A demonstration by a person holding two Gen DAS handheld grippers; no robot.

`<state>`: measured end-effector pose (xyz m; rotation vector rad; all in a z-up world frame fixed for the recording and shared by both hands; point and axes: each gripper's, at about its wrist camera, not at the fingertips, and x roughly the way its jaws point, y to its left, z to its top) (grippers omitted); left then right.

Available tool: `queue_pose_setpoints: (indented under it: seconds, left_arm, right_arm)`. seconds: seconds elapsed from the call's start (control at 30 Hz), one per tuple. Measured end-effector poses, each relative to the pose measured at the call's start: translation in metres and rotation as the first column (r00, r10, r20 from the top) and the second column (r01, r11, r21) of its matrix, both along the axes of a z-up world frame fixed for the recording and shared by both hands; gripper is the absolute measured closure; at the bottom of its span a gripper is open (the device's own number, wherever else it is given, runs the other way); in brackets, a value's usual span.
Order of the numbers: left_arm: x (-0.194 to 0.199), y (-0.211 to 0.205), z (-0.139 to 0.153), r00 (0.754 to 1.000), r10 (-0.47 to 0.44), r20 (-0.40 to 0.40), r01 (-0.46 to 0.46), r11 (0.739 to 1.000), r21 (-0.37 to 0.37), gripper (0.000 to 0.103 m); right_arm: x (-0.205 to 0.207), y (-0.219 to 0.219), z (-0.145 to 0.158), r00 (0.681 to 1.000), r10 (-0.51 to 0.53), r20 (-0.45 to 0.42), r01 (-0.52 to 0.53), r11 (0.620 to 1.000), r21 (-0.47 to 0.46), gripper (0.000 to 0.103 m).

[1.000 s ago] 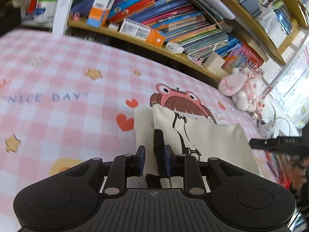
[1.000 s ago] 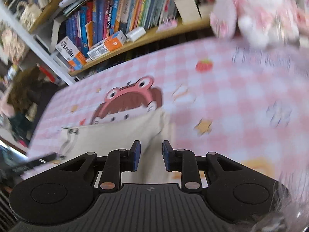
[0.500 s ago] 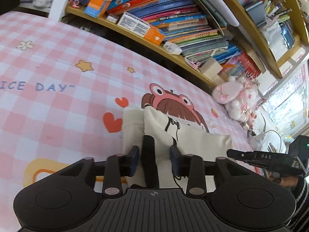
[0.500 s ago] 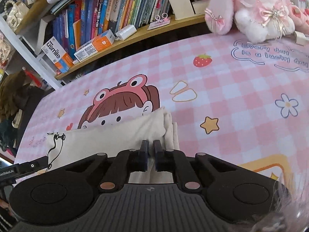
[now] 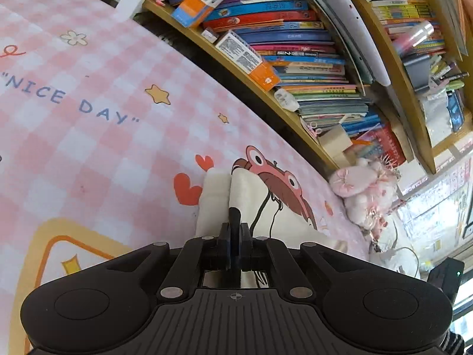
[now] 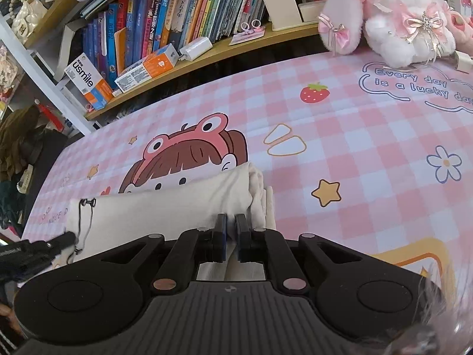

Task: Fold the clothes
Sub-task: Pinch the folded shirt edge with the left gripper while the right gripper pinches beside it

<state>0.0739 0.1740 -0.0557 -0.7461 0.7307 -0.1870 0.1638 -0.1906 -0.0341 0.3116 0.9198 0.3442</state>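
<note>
My left claw (image 5: 235,245) is pressed together on a dark strap (image 5: 234,216) poking out at twelve o'clock, at one end of the folded cream shirt (image 5: 266,222), and my right claw (image 6: 231,241) is pinching the cloth at the shirt's (image 6: 165,210) other end, the jaws almost touching. The shirt lies flat on the pink checked bedsheet (image 6: 354,153), its far edge over the printed frog-hat girl (image 6: 189,153). Out past it, a bookshelf (image 6: 183,26) crosses at twelve o'clock and a pink plush rabbit (image 6: 396,14) sits at two o'clock.
</note>
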Motion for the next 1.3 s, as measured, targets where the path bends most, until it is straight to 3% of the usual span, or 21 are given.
queue_pose_setpoints:
  seconds: [0.17, 0.23, 0.3, 0.33, 0.37, 0.47, 0.6, 0.67, 0.8, 0.87, 0.93, 0.97, 1.0, 1.03, 1.17, 1.3]
  left_arm:
    - [0.009, -0.003, 0.011, 1.0, -0.02, 0.01, 0.019, 0.998, 0.063, 0.083]
    - [0.016, -0.003, 0.012, 1.0, -0.021, 0.018, 0.02, 0.998, 0.056, 0.08]
    - [0.021, -0.001, 0.008, 1.0, -0.024, 0.018, 0.023, 0.999, 0.031, 0.083]
    - [0.023, 0.0, 0.006, 1.0, -0.025, 0.018, 0.025, 1.0, 0.019, 0.096]
    - [0.022, 0.0, 0.008, 0.999, -0.019, 0.033, 0.019, 1.0, 0.015, 0.1]
    - [0.007, -0.005, 0.023, 0.989, -0.016, 0.147, 0.014, 1.0, 0.017, 0.1]
    - [0.016, 0.005, -0.001, 1.0, 0.025, 0.017, -0.024, 1.0, -0.006, 0.099]
    - [0.017, 0.006, -0.003, 0.999, 0.039, -0.008, -0.04, 0.999, -0.01, 0.097]
    - [0.015, 0.003, 0.012, 0.999, 0.038, -0.009, -0.037, 0.996, 0.083, 0.089]
    - [0.012, 0.002, 0.021, 1.0, 0.027, -0.012, -0.025, 0.99, 0.139, 0.08]
    - [0.002, -0.002, 0.032, 1.0, 0.001, 0.006, -0.002, 0.98, 0.198, 0.068]
    - [-0.003, -0.004, 0.037, 1.0, -0.015, 0.009, 0.013, 0.974, 0.224, 0.06]
    - [-0.007, -0.007, 0.039, 1.0, -0.027, 0.004, 0.025, 0.969, 0.244, 0.041]
    - [-0.012, -0.01, 0.042, 0.999, -0.038, -0.002, 0.037, 0.964, 0.264, 0.028]
    - [-0.026, -0.024, 0.04, 0.996, -0.076, -0.042, 0.085, 0.945, 0.314, 0.024]
    - [-0.027, -0.03, 0.025, 0.994, -0.038, -0.101, 0.064, 0.96, 0.272, 0.024]
  right_arm:
    - [0.0, -0.003, -0.001, 1.0, -0.005, -0.006, 0.005, 1.0, 0.017, 0.097]
    - [0.0, -0.003, -0.001, 1.0, -0.004, -0.006, 0.004, 1.0, 0.019, 0.097]
    - [0.001, -0.003, -0.001, 1.0, -0.002, -0.007, 0.002, 1.0, 0.02, 0.097]
    - [0.001, -0.003, -0.001, 1.0, -0.001, -0.008, 0.001, 1.0, 0.021, 0.097]
    - [0.001, -0.003, -0.001, 1.0, 0.0, -0.009, 0.0, 1.0, 0.022, 0.097]
    - [0.0, -0.002, -0.001, 1.0, 0.005, -0.006, -0.005, 1.0, 0.012, 0.097]
    - [0.0, -0.002, -0.002, 1.0, 0.001, -0.003, -0.001, 1.0, 0.022, 0.097]
    - [0.0, -0.002, -0.002, 1.0, 0.002, -0.004, -0.002, 1.0, 0.026, 0.097]
    - [0.001, -0.004, -0.001, 1.0, 0.013, -0.006, -0.013, 1.0, 0.028, 0.097]
    - [-0.001, -0.005, 0.004, 1.0, 0.018, 0.001, -0.018, 1.0, 0.017, 0.096]
    - [-0.005, -0.009, 0.011, 1.0, 0.015, 0.013, -0.016, 1.0, 0.01, 0.083]
    - [-0.008, -0.013, 0.014, 1.0, 0.008, 0.02, -0.008, 1.0, 0.019, 0.061]
    - [-0.012, -0.019, 0.017, 1.0, -0.008, 0.018, 0.007, 0.999, 0.031, 0.049]
    - [-0.015, -0.024, 0.019, 1.0, -0.022, 0.013, 0.021, 0.999, 0.045, 0.035]
    - [-0.024, -0.044, 0.013, 0.994, -0.046, -0.098, 0.058, 0.99, 0.125, 0.028]
    - [-0.03, -0.048, 0.001, 0.982, -0.029, -0.186, 0.058, 0.986, 0.155, 0.028]
